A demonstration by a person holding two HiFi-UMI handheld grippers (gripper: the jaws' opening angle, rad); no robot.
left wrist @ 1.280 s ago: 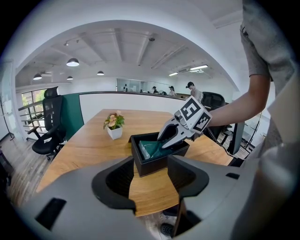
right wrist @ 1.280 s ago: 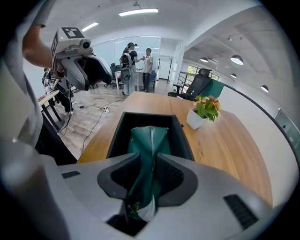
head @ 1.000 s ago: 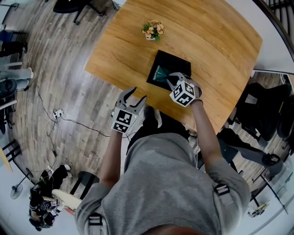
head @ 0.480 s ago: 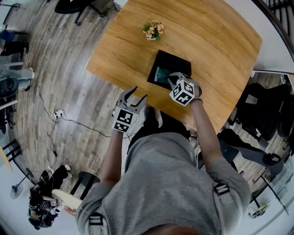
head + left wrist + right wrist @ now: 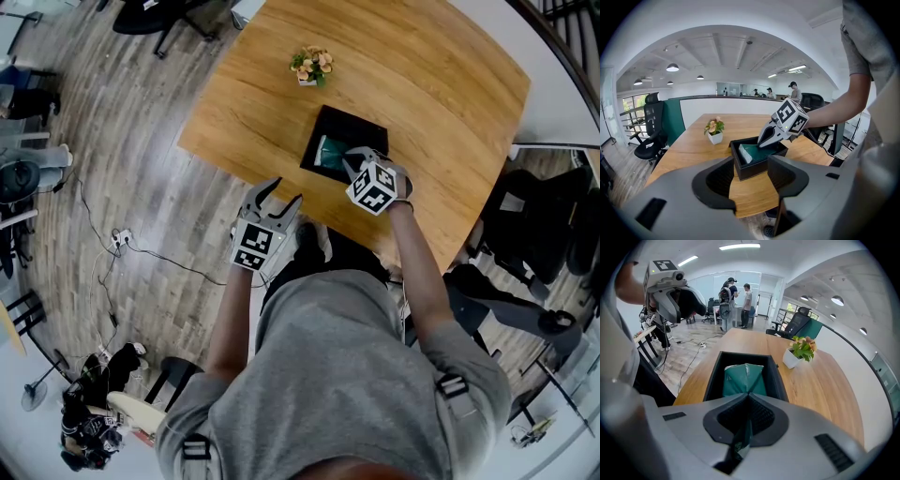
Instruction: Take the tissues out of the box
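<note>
The right gripper (image 5: 749, 395) is pressed together on the green tissue pack (image 5: 743, 377), pinching a ridge of its wrapper. The film tents up from the pack into the closed jaws. The pack lies in the black box (image 5: 362, 125), directly below and just ahead of that gripper's tips, leaning against the box's side that faces the left gripper.

The left gripper (image 5: 279, 193) is spread wide with nothing in it, hanging off the table (image 5: 431, 75) edge, with the box straight ahead of its jaws.

The pack looks light and soft – a thin, slick film over a yielding stack. A pinch on loose film could slip or stretch, or tear if jerked. A hold across the pack's body or along a sealed seam would probably be surer. The box seems stiff and may lift with the pack unless steadied.

Count: 1 box, 1 tissue pack, 1 potted plant (image 5: 312, 62) beyond the box from both grippers – and 2 grippers.
</note>
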